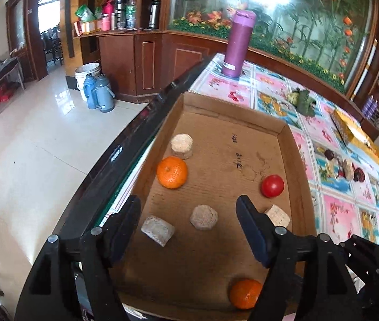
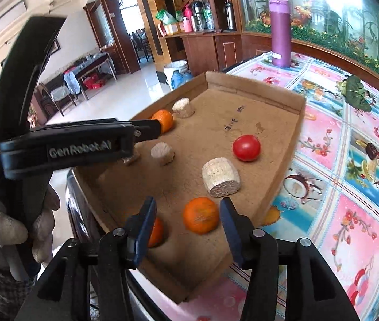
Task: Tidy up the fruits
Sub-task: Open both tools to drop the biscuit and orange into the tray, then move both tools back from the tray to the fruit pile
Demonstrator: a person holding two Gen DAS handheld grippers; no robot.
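Your right gripper [image 2: 186, 219] gapes wide around the orange [image 2: 201, 215] — close off-centre and it rolls away; left gripper [image 1: 188, 208] open too.

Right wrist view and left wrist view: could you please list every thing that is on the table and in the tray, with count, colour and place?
cardboard tray: one, brown, at the table edge
oranges: three, orange, in the tray; one far left, two near
tomato: one, red, in the tray, right side
cylinder blocks: four, beige, scattered in the tray
loose block: one, beige, on the cloth outside the tray
flask: one, purple, upright at the far table end
leafy bundle: one, green, on the cloth
box: one, yellow, right table edge
tablecloth: one, pink and blue floral
left tool: one, black, open over the tray
right tool: one, black, open, a finger on either side of the near orange
gloved hand: one, white, holding the left tool
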